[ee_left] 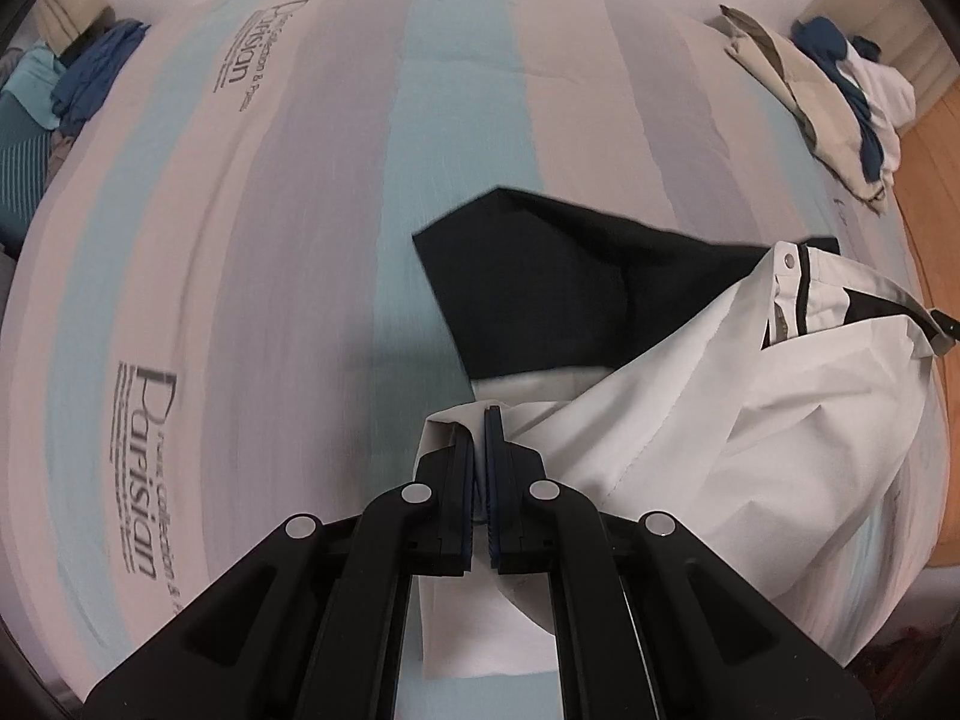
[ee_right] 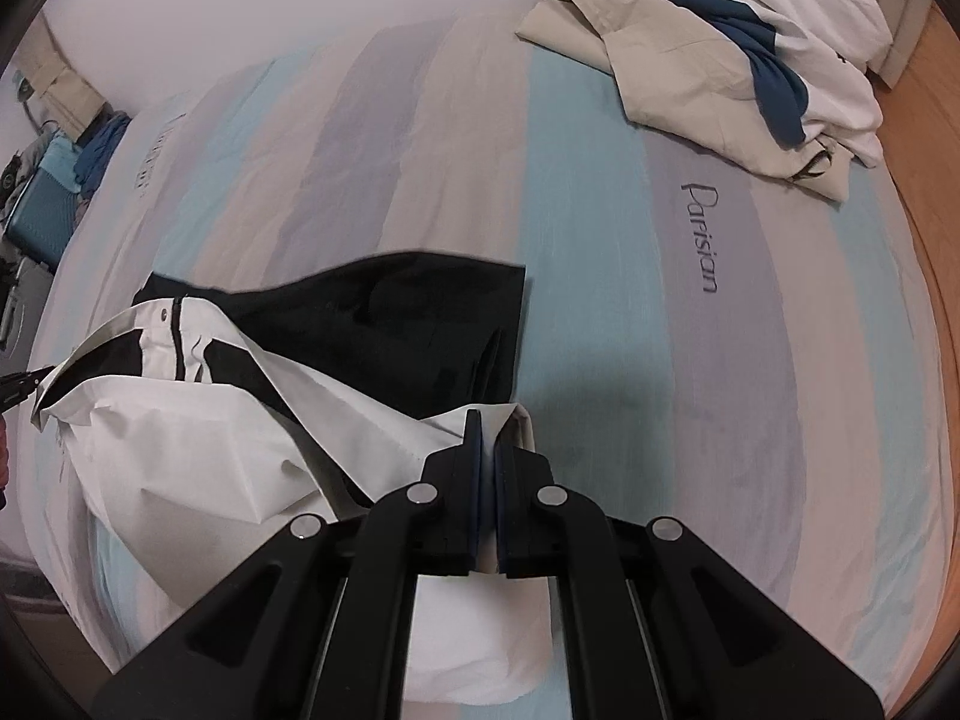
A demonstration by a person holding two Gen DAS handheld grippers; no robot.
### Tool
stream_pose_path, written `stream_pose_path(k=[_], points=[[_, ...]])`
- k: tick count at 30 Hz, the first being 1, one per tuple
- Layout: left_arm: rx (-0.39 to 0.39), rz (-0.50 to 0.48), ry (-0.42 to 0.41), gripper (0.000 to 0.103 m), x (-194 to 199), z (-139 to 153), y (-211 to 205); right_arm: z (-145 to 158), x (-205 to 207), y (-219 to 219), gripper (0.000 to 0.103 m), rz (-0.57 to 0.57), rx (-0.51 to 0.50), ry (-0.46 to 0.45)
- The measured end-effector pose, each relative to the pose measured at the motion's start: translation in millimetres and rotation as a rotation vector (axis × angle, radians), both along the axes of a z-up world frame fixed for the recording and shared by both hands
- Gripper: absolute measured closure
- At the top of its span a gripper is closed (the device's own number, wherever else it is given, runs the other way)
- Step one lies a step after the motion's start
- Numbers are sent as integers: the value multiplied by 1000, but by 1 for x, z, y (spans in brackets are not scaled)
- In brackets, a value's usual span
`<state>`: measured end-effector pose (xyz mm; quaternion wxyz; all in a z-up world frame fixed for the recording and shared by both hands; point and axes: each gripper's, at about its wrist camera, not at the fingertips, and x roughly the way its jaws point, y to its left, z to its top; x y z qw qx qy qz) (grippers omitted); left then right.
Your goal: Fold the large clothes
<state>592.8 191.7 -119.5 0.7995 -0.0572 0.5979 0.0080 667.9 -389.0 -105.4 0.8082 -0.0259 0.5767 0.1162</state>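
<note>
A white and black jacket [ee_left: 750, 420] lies partly lifted over a striped bed sheet [ee_left: 270, 240]. It also shows in the right wrist view [ee_right: 198, 444]. My left gripper [ee_left: 479, 420] is shut on a white edge of the jacket. My right gripper [ee_right: 487, 426] is shut on another white edge of it. The jacket's black part [ee_right: 390, 318] spreads flat on the bed beyond both grippers. Its collar with a snap button [ee_left: 787, 262] stands up between the two grippers. The other gripper's tip [ee_right: 18, 387] shows at the left edge of the right wrist view.
A pile of beige, white and blue clothes [ee_right: 738, 54] lies at the far right corner of the bed; it also shows in the left wrist view [ee_left: 840, 96]. Blue clothes and a teal bag [ee_left: 54, 96] sit beyond the bed's left side. Wooden floor [ee_right: 924, 150] runs along the right.
</note>
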Motion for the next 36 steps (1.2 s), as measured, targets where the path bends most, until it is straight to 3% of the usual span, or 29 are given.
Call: stream_pose_path(k=[12,24,36], points=[[20,15,-17,101,57,-23,6,-41,60,6,100,-46,-53,38],[65,33,-46,101,87,-53,5,-73,82,10,100,-102,-77,49],[109,34,-35,100,102,-94,0,-124,96,21,100,-129,-128,81]])
